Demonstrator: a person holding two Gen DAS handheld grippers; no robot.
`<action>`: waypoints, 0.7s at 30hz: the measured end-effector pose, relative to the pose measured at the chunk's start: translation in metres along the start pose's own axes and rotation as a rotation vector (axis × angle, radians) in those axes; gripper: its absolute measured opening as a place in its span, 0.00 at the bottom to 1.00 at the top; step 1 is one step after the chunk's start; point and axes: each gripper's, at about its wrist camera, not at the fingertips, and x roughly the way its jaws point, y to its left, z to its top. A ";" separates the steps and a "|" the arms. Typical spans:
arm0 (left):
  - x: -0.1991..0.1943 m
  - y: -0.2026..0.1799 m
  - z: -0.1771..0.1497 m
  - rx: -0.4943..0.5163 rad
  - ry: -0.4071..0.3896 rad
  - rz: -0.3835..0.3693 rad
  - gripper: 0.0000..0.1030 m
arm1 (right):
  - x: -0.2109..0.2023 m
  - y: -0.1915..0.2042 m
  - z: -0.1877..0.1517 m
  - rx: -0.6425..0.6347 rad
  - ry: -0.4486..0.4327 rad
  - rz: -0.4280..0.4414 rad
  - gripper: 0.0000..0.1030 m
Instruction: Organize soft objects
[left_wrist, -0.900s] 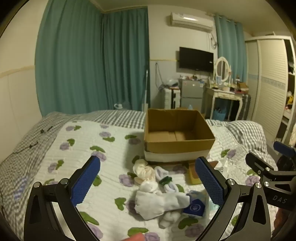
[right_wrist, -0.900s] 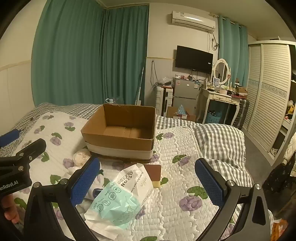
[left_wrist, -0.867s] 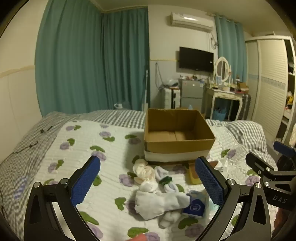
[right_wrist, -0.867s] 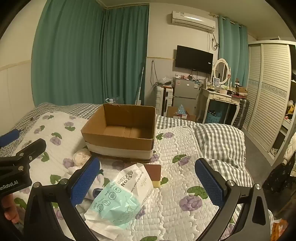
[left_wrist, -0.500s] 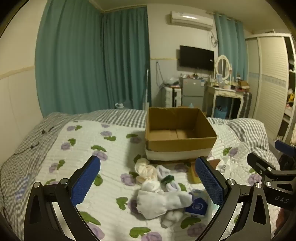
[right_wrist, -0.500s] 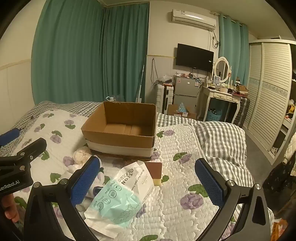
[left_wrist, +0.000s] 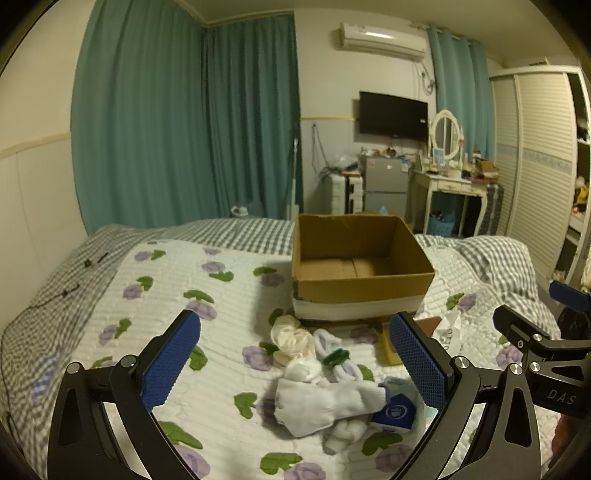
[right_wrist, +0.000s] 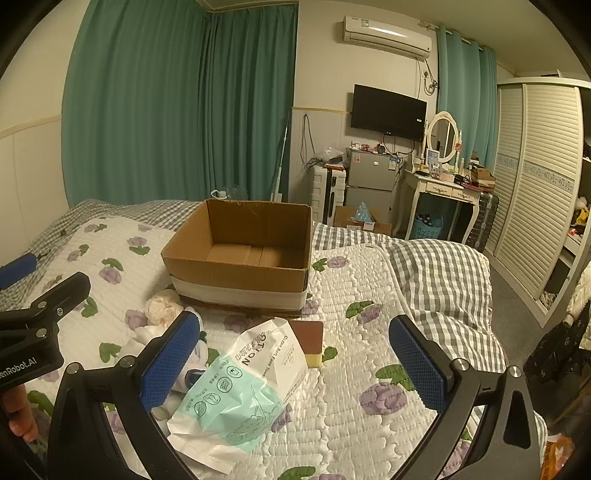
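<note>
Both tools — the left tool (left_wrist: 295, 354) and right tool (right_wrist: 295, 354) — are held fully open and empty above the flower-quilted bed (left_wrist: 155, 295). A limp white sock (left_wrist: 317, 404) lies before the open brown cardboard box (left_wrist: 360, 264); light and floppy, it is best pinched mid-body.

Bedroom background: teal curtains (right_wrist: 177, 103) cover the far left wall; an air conditioner (right_wrist: 386, 32) hangs above a wall-mounted television (right_wrist: 388, 110); a dressing table with oval mirror (right_wrist: 443, 136) stands far right, beside a louvred wardrobe (right_wrist: 535, 184).
</note>
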 end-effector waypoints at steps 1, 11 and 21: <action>0.000 0.001 0.000 -0.002 0.000 0.000 1.00 | 0.000 0.000 -0.001 0.001 -0.001 0.001 1.00; 0.002 0.007 0.000 -0.003 0.001 0.002 1.00 | 0.002 0.000 -0.005 -0.001 0.006 -0.001 1.00; 0.002 0.006 0.000 -0.003 0.002 0.003 1.00 | 0.003 0.000 -0.004 -0.002 0.011 -0.001 1.00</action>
